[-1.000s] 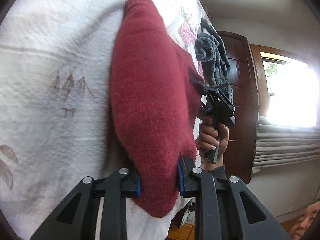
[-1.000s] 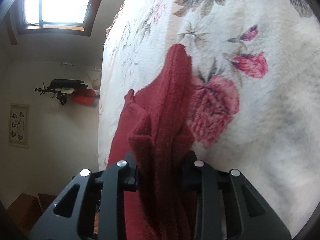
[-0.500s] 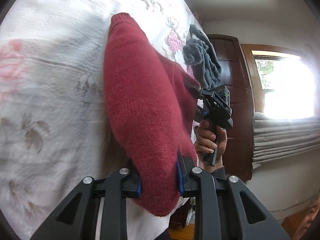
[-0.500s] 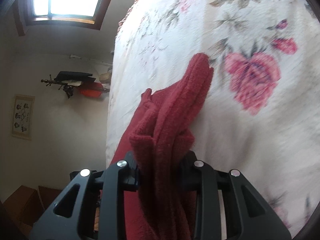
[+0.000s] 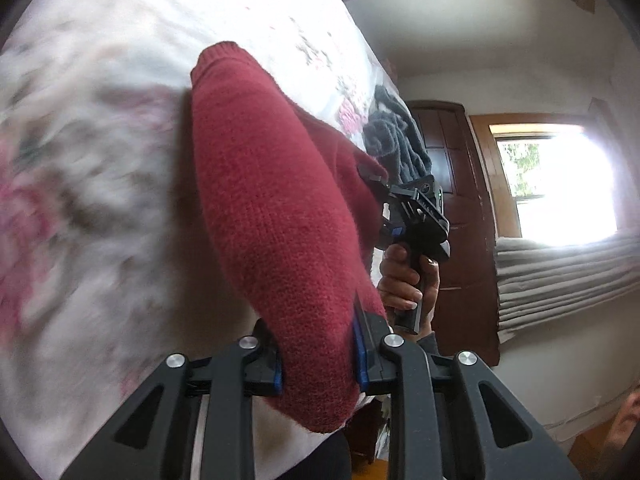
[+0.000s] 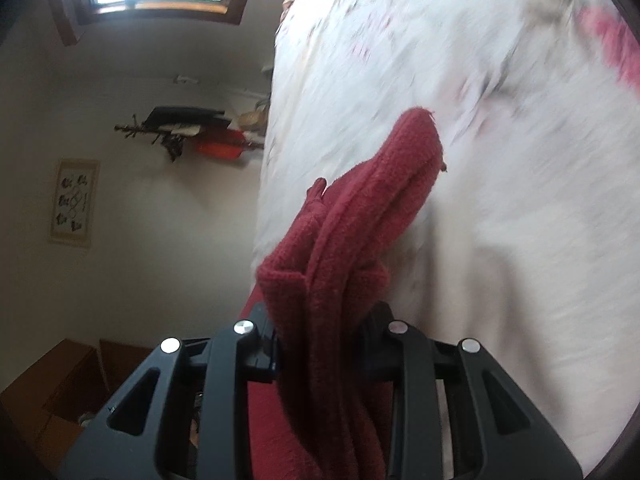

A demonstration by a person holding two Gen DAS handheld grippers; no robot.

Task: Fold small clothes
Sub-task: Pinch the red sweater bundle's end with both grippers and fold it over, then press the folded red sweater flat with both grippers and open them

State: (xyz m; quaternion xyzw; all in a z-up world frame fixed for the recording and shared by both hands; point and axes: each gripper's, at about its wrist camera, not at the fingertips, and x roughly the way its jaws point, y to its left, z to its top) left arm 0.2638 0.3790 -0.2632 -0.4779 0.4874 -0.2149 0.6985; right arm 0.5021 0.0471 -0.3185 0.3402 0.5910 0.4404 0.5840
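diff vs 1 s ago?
Both claws carried the red sweater on across the floral bedspread: its print slid past in both views and is now motion-blurred. Nothing let go: left claw and right claw stay clamped on the knit. Grey garment unmoved.

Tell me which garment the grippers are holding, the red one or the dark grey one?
The red sweater: both grippers clamp it. The dark grey garment lies untouched on the bedspread.
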